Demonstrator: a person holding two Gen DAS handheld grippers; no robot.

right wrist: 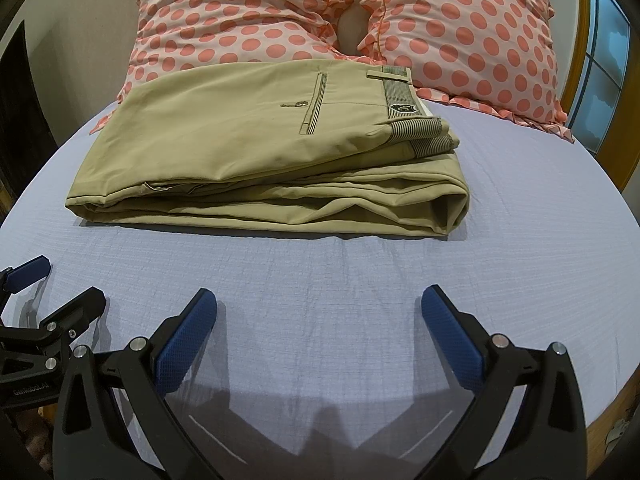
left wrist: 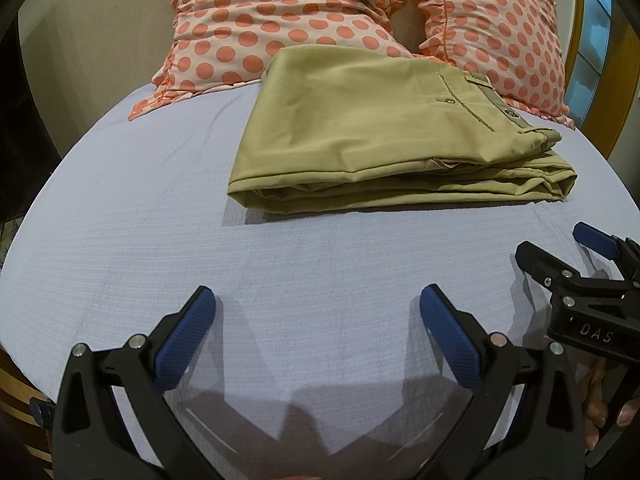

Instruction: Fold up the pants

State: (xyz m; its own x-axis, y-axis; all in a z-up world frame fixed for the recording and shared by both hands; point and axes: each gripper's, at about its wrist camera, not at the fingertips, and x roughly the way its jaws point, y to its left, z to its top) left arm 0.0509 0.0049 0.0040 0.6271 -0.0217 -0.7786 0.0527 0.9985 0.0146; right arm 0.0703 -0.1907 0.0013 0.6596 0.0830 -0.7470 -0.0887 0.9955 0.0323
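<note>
Khaki pants (left wrist: 380, 128) lie folded into a compact stack on the light blue bed sheet (left wrist: 280, 264), back pocket and waistband on top at the right. They also show in the right wrist view (right wrist: 256, 148). My left gripper (left wrist: 318, 300) is open and empty, hovering over the sheet in front of the pants. My right gripper (right wrist: 319, 300) is open and empty too, beside the left one and apart from the pants. The right gripper also shows at the right edge of the left wrist view (left wrist: 560, 248); the left gripper shows at the left edge of the right wrist view (right wrist: 60, 284).
Two pink pillows with coral dots (left wrist: 280, 20) (right wrist: 460, 28) lean at the head of the bed, touching the pants' far edge. A wooden frame and window (right wrist: 600, 60) stand at the right. The bed's wooden edge (left wrist: 20, 396) shows at the lower left.
</note>
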